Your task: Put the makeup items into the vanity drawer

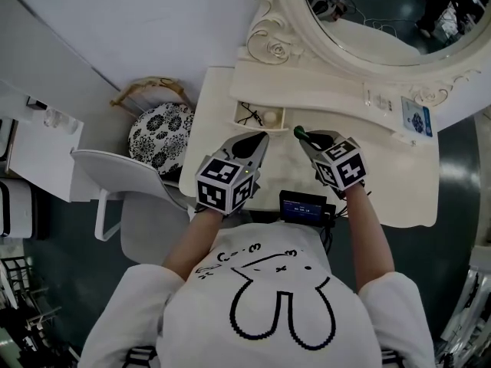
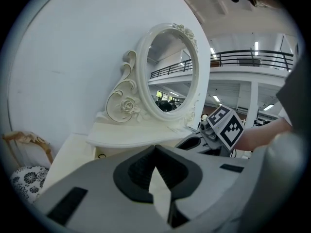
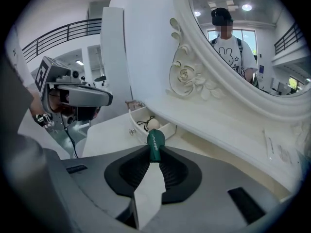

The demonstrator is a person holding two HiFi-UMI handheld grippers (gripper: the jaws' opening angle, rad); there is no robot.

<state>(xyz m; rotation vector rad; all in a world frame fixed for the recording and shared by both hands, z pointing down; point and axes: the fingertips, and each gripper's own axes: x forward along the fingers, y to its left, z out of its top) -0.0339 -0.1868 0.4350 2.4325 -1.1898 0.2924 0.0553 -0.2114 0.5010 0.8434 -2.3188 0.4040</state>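
Mirror [image 1: 383, 14]: at the back of the vanity table [image 1: 383, 198], standing on the raised shelf [image 1: 322, 90].
Drawer [image 1: 237, 116]: pulled out under the shelf's left end, over the tabletop.
In drawer: looped cord [image 1: 248, 114] left, round item [image 1: 271, 116] right.
Left gripper [image 1: 261, 138]: over the tabletop, just before the drawer.
Right gripper [image 1: 307, 139]: right of it, near but apart.
Tube [image 1: 301, 134]: between the right gripper's jaw tips, just right of the drawer.
Screen device [image 1: 302, 205]: at the table's near edge, between the forearms.
Chair [image 1: 130, 175]: left of the table.
Stool [image 1: 159, 136]: behind the chair.
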